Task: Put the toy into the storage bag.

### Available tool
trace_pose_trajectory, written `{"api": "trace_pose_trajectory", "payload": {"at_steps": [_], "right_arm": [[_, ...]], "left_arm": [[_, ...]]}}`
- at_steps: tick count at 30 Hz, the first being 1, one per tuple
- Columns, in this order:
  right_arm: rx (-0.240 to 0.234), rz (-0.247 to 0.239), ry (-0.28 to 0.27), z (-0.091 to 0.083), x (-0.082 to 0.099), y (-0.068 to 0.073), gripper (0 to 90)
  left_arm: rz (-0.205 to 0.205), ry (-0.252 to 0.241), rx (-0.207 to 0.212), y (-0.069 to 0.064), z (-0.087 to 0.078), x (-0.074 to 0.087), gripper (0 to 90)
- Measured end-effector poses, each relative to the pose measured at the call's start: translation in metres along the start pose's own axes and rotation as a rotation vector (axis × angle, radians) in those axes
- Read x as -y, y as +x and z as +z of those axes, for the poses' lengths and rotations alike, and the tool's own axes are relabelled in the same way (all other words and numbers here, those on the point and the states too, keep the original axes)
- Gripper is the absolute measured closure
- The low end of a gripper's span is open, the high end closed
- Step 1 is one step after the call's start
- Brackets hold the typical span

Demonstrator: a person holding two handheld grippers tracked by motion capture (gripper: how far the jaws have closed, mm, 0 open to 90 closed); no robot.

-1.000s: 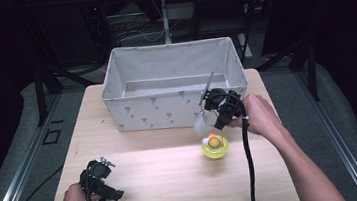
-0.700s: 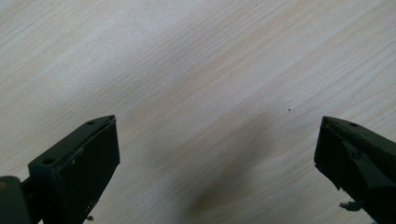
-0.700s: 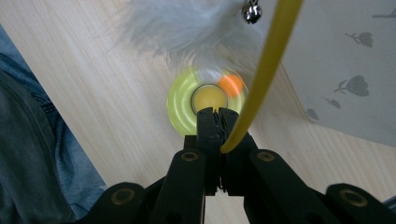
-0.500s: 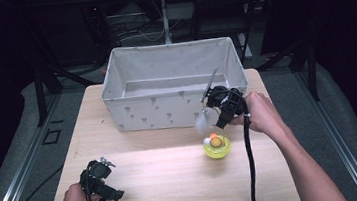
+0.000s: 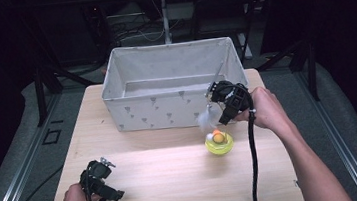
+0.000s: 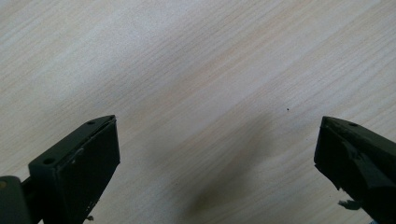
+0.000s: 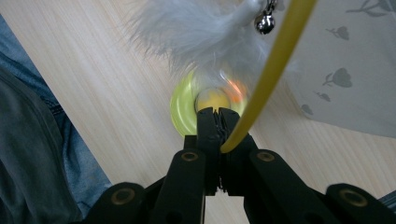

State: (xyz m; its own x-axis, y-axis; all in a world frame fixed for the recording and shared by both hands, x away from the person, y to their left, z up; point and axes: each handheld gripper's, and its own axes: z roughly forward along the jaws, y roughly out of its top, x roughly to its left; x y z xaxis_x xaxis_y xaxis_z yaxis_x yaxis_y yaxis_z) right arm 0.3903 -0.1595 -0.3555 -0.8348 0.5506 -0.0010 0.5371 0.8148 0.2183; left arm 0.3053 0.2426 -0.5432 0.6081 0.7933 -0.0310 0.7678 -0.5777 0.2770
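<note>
A feathered cat wand (image 7: 261, 88) is being held clamped in the right gripper's (image 7: 217, 116) jaws, feathers dangling over its yellow base (image 5: 220, 144) beside the fabric bin (image 5: 172, 88); the left gripper (image 5: 99, 181), jaws apart, is being rested on the desk (image 5: 174, 176).

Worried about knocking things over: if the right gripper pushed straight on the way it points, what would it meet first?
Probably the yellow-green dish with the orange ball, straight beyond the right gripper, which is shut on the yellow stick; depth is unclear.
</note>
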Motion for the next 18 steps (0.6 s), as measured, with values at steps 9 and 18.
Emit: {"api": "trace_pose_trajectory", "payload": {"at_steps": [9,18], "right_arm": [[0.002,0.003,-0.012,-0.015,0.001,-0.005,88.3],[0.013,0.011,-0.009,-0.03,0.002,-0.007,88.3]], "left_arm": [[-0.001,-0.001,0.003,0.0,0.0,0.0,0.3],[-0.006,-0.004,0.007,0.001,0.0,0.0,0.3]]}}
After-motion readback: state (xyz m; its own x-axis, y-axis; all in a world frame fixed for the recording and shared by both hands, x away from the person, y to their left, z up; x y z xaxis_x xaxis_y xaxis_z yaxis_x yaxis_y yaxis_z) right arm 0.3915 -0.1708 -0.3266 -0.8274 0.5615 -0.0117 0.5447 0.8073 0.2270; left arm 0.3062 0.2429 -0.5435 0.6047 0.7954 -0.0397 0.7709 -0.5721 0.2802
